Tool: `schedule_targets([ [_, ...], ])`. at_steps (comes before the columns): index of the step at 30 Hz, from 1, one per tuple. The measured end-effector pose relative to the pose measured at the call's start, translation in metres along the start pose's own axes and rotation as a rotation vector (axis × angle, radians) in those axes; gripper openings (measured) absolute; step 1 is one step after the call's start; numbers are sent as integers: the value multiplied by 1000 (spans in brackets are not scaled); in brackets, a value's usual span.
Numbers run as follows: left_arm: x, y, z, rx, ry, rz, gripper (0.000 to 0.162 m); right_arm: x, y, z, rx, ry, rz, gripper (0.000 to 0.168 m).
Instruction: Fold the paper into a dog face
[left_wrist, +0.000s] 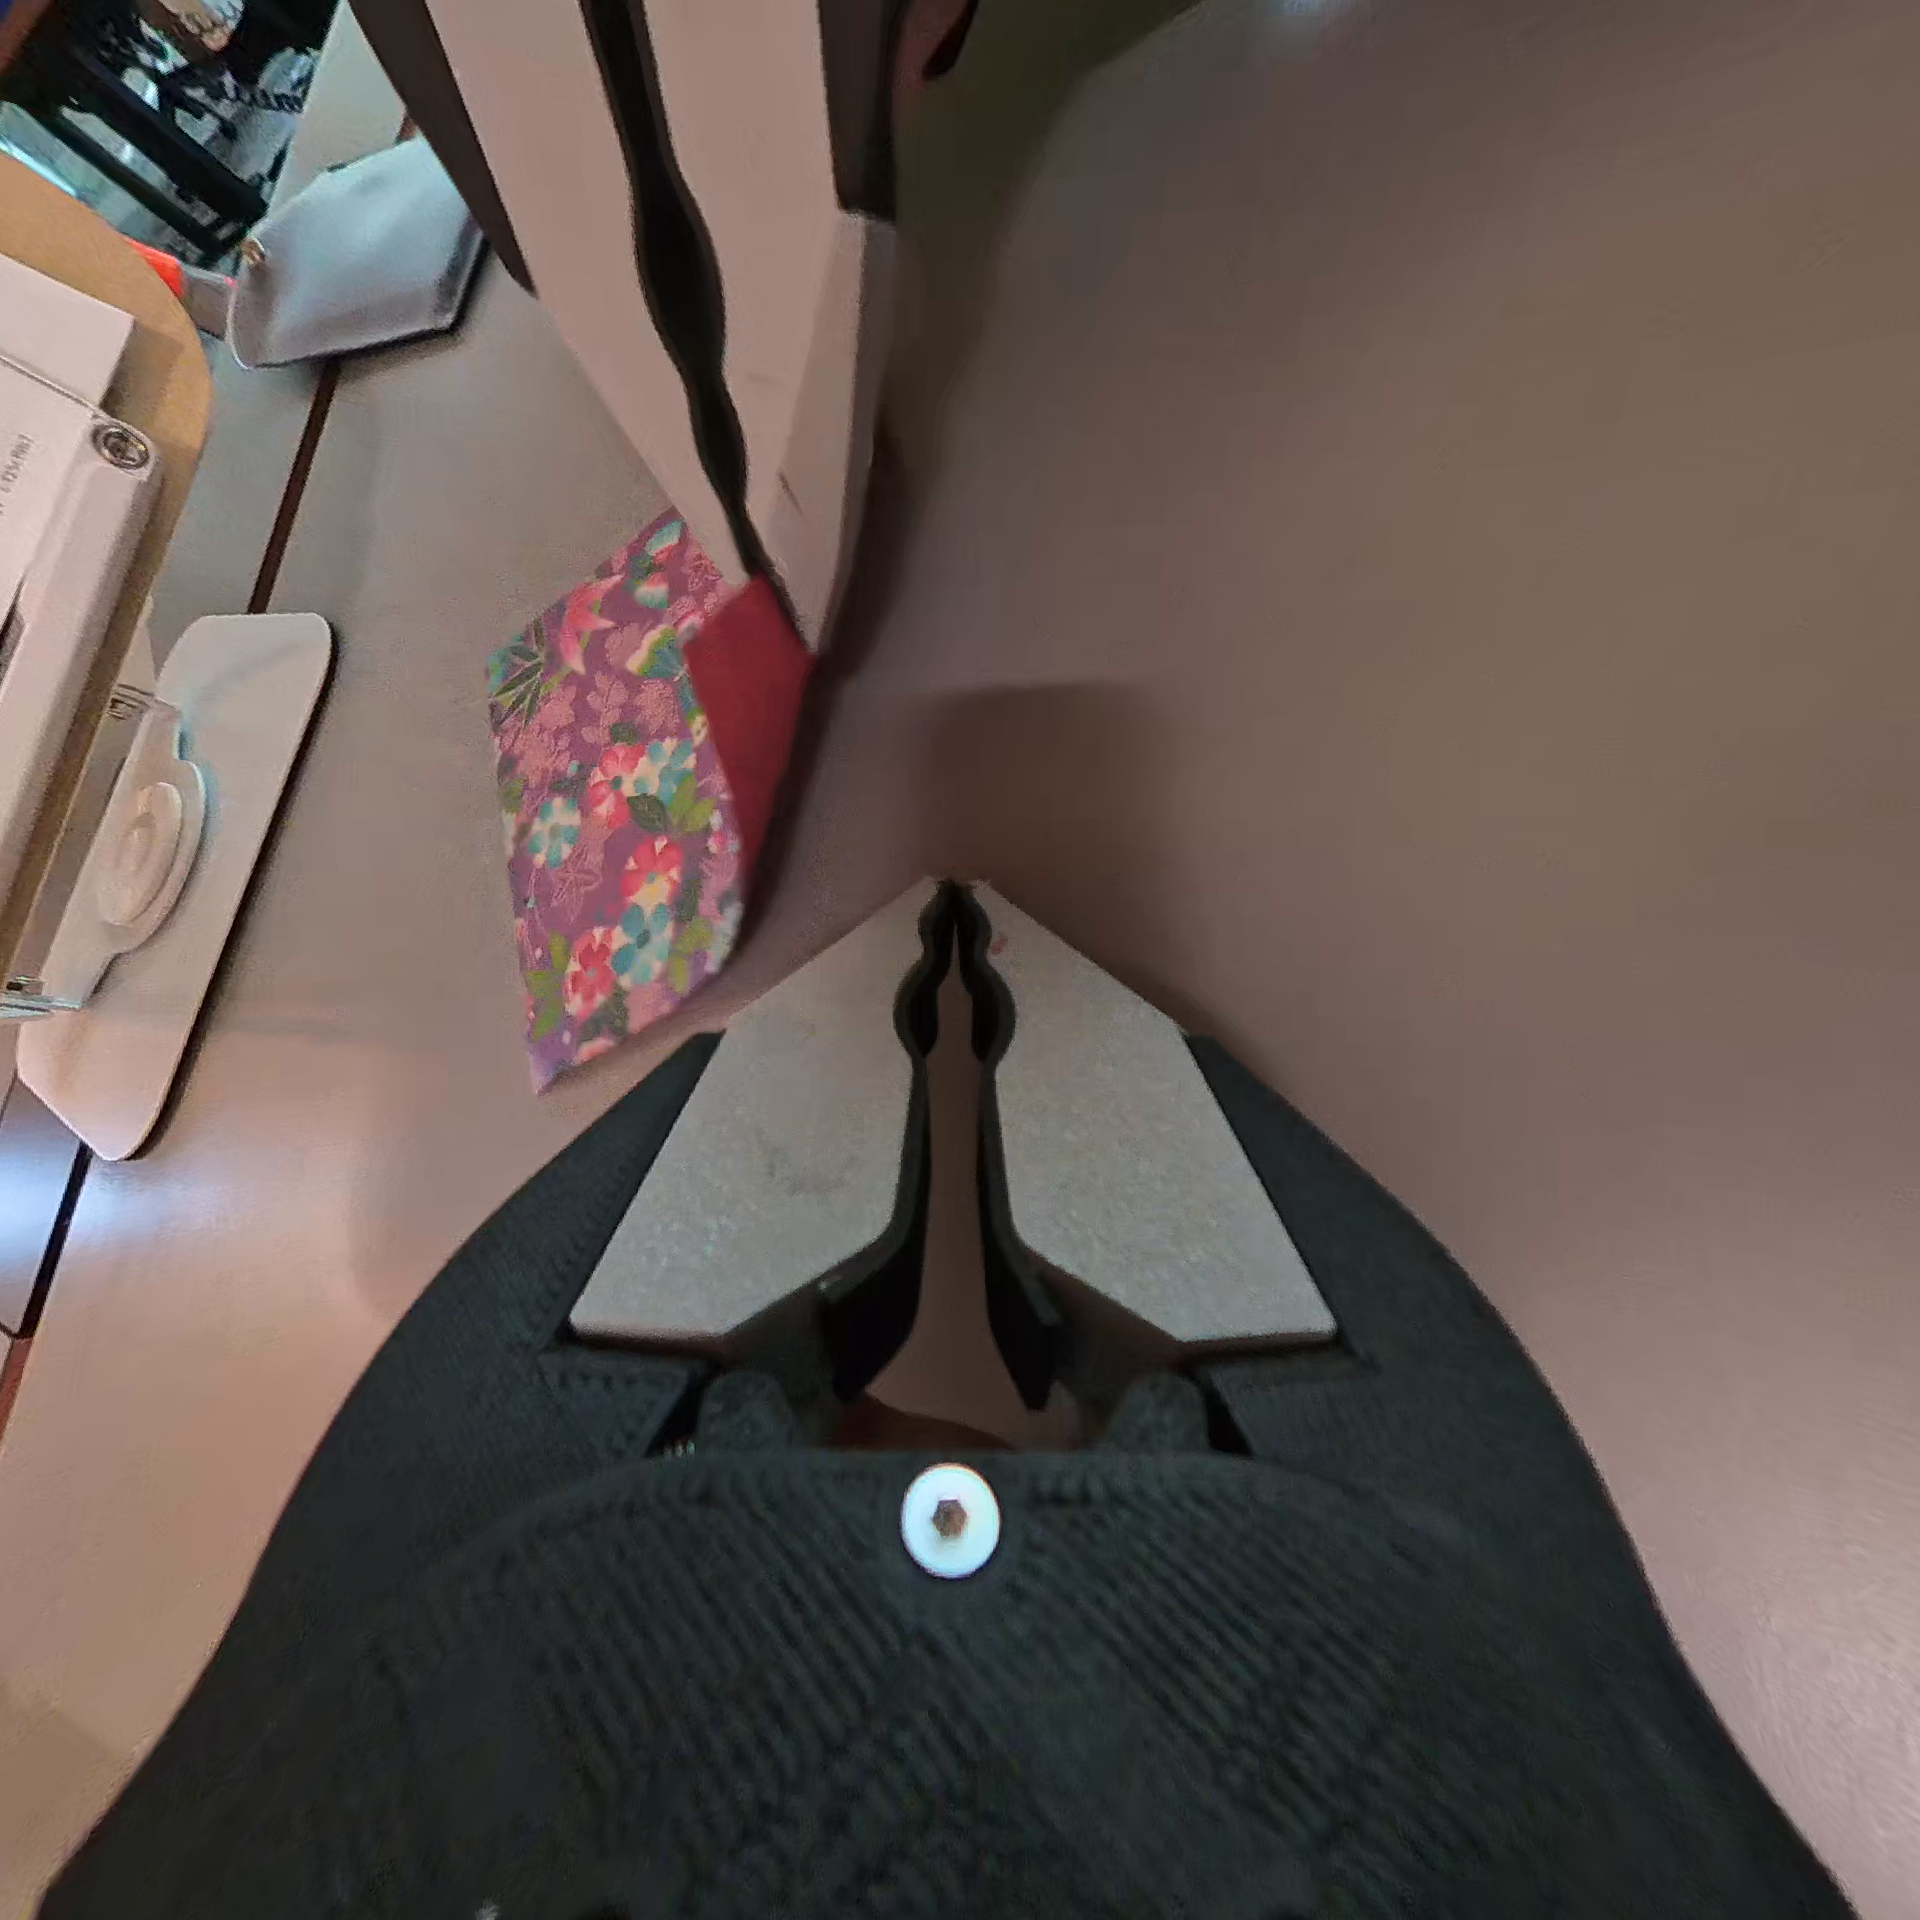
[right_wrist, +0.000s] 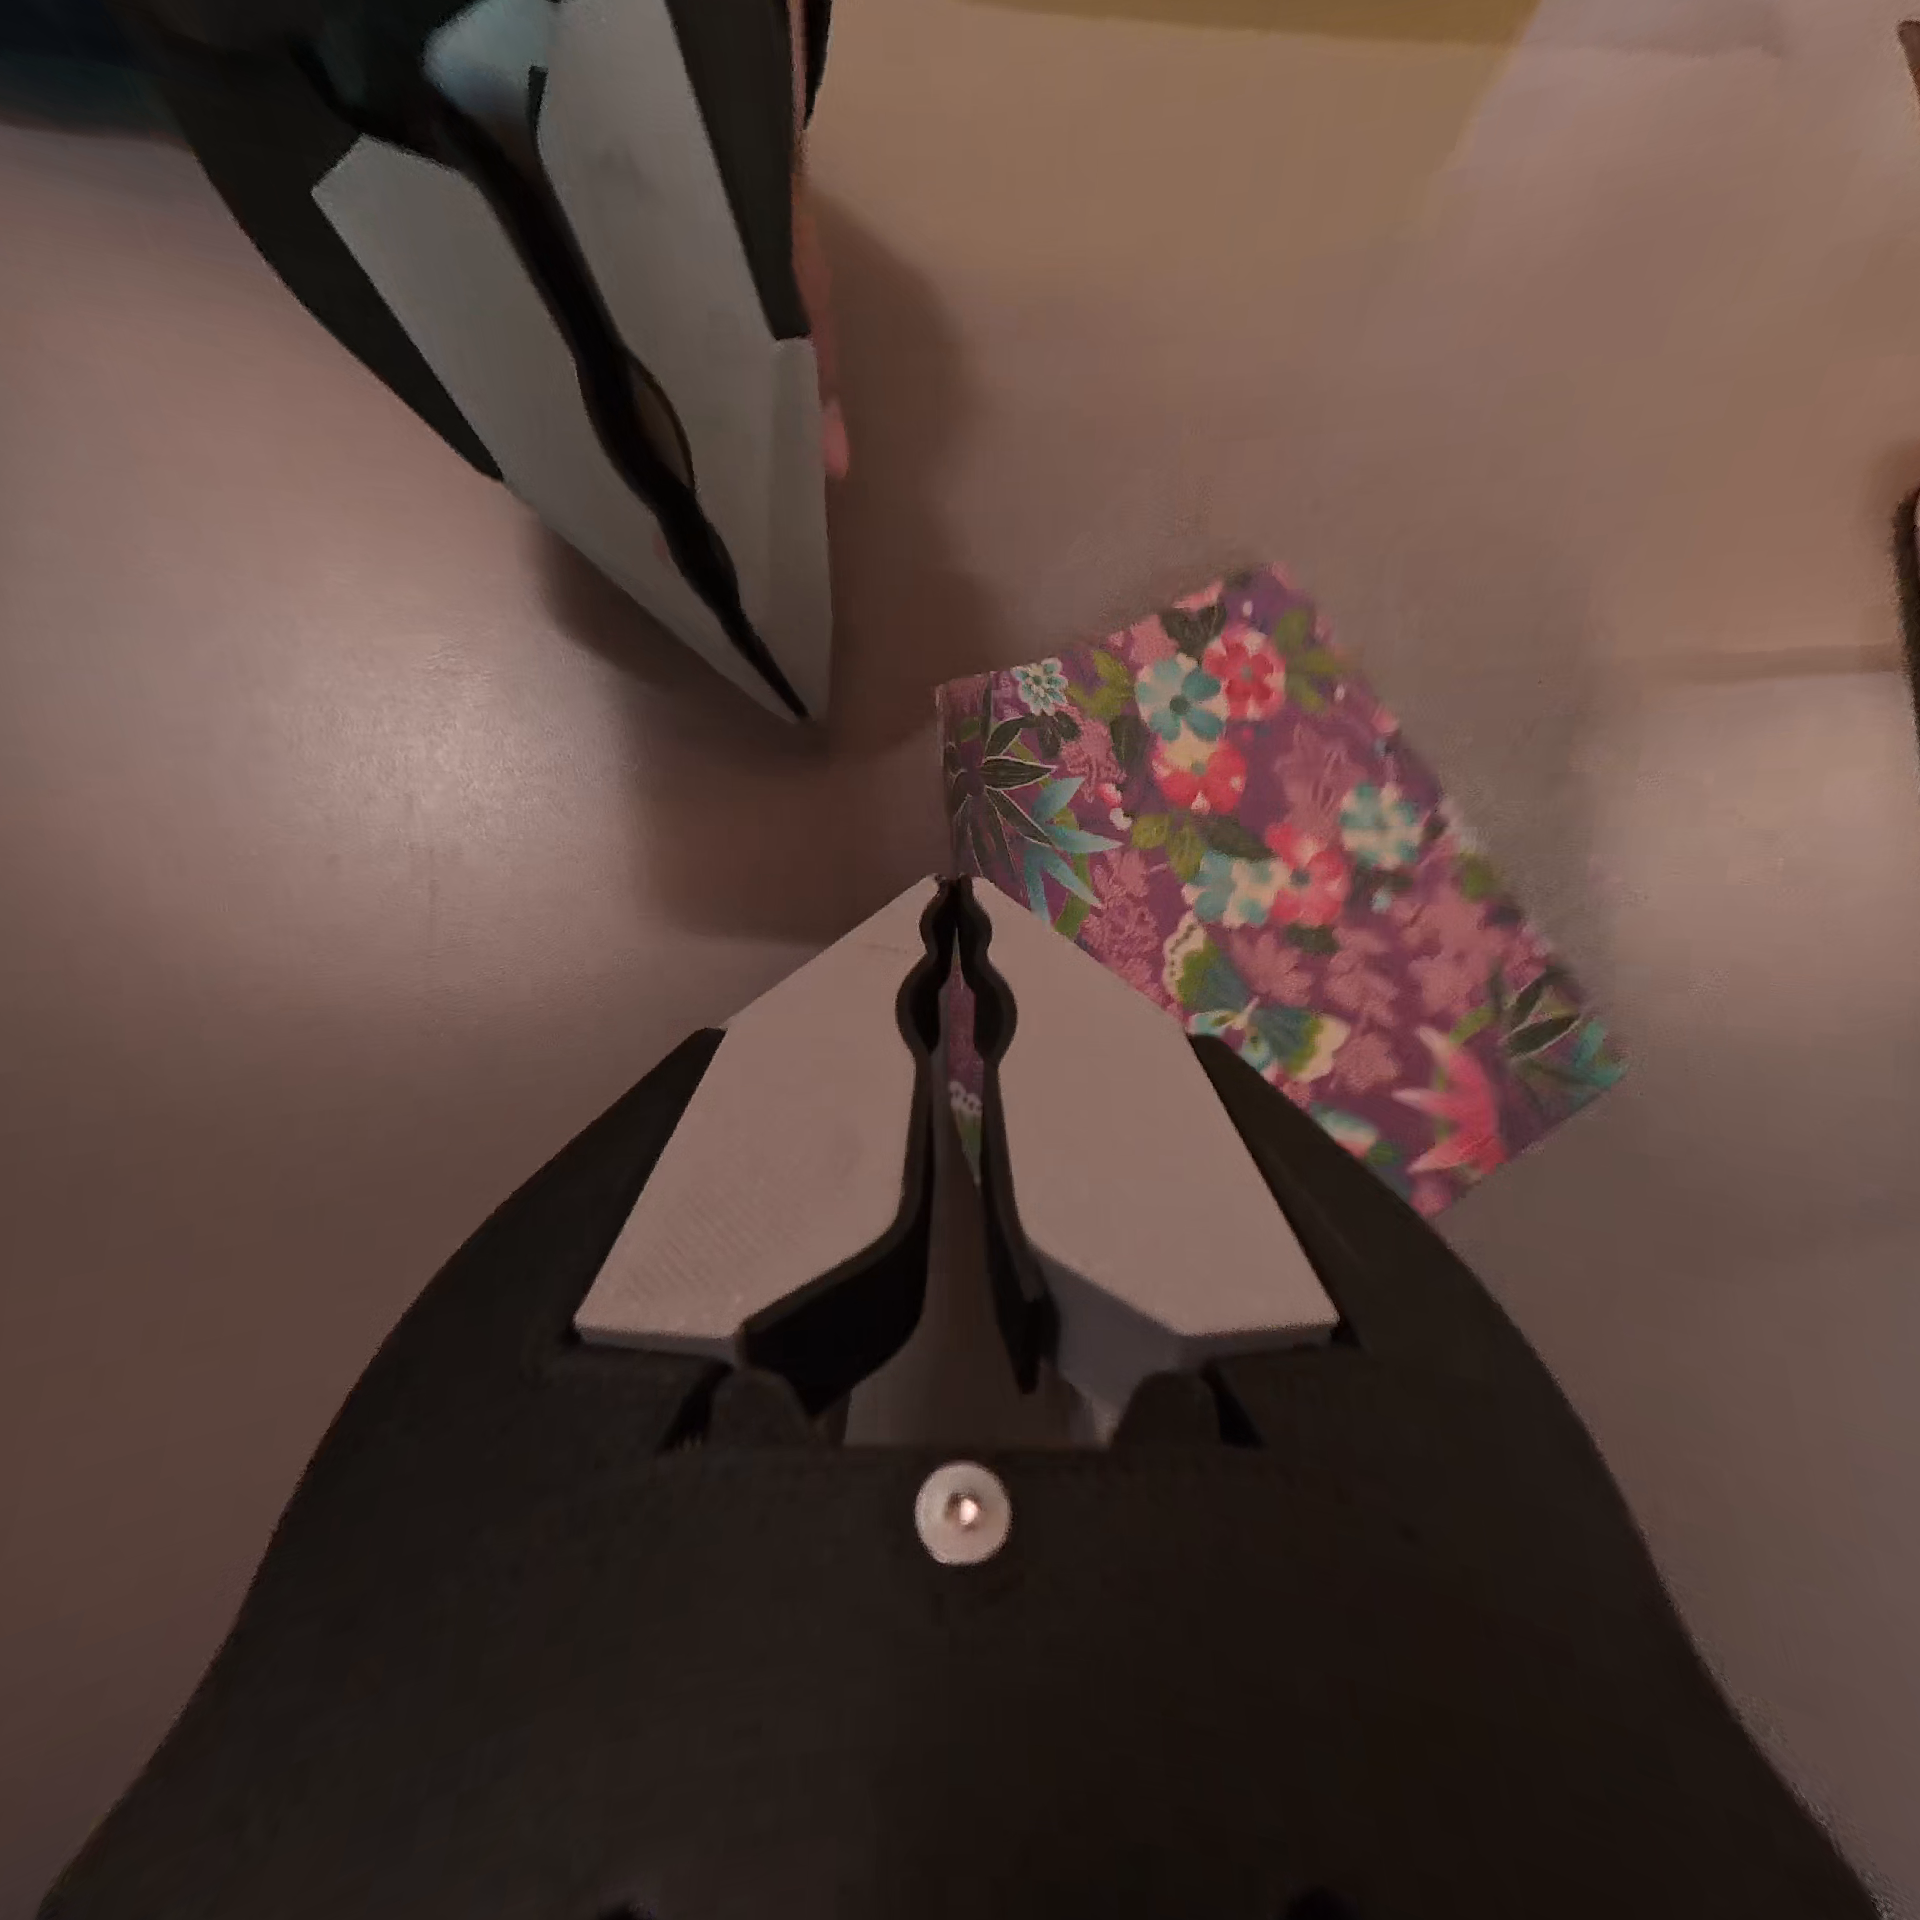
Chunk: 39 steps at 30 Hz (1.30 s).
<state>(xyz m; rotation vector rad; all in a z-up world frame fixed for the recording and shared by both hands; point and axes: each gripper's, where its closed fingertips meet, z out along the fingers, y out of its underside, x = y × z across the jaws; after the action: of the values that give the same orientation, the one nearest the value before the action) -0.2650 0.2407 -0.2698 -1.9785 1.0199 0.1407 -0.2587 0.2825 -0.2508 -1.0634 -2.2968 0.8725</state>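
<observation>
A purple floral sheet of paper (left_wrist: 613, 821) lies on the brownish-grey table (left_wrist: 1403, 623), with one corner turned up so its red underside (left_wrist: 743, 707) shows. My right gripper (right_wrist: 948, 883) is shut on that corner of the paper (right_wrist: 1268, 873), and a strip of paper shows between its fingers. In the left wrist view the right gripper (left_wrist: 784, 613) comes in from the top. My left gripper (left_wrist: 948, 891) is shut and empty, with its tip just off the paper's edge. It shows at the upper left of the right wrist view (right_wrist: 805, 712).
At the table's left side stand white boxes (left_wrist: 62, 499), a flat white card-like piece (left_wrist: 208, 831) and a grey pouch (left_wrist: 343, 260). A dark object (right_wrist: 1907, 540) sits at the right edge of the right wrist view.
</observation>
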Motion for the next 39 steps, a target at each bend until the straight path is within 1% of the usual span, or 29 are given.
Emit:
schedule_targets([
  [1,0,1,-1,1,3,-4,0,3,-6,-6,38,12,9,0],
  [3,1,4,-4,3,15,-13,0,6,-25,-22,144,13,38,0],
  [5,5,1,-10,33,46,-28,0,5,-48,-45,286,-22,88,0],
  [8,10,-17,-26,137,104,-66,0,12,-74,-87,490,-59,192,0],
  [10,20,-34,-43,236,198,-114,0,28,-79,-113,602,-54,302,0],
  [12,35,-46,-62,307,340,-162,0,49,-69,-130,647,-52,473,0],
  [13,38,-48,-68,325,372,-169,0,59,-56,-130,618,-38,562,0],
  [15,36,-49,-71,338,363,-166,0,79,-28,-124,545,35,680,0],
  [17,21,-49,-63,328,282,-157,0,88,-11,-114,486,80,731,0],
  [19,0,-45,-48,282,162,-150,0,87,-2,-99,405,97,724,0],
  [23,-26,-29,-15,127,21,-83,0,86,20,-67,189,195,647,0],
  [28,-24,0,28,-89,21,68,0,84,34,-48,25,282,536,0],
  [29,-25,-1,33,-97,4,96,0,83,35,-45,0,290,508,0],
  [32,-17,-10,37,-78,42,112,0,76,33,-38,-51,294,407,0],
  [36,-15,-11,37,-64,34,102,0,47,19,-26,-70,174,242,0],
  [39,-14,-11,36,-43,33,87,0,32,27,-17,-172,154,96,0],
])
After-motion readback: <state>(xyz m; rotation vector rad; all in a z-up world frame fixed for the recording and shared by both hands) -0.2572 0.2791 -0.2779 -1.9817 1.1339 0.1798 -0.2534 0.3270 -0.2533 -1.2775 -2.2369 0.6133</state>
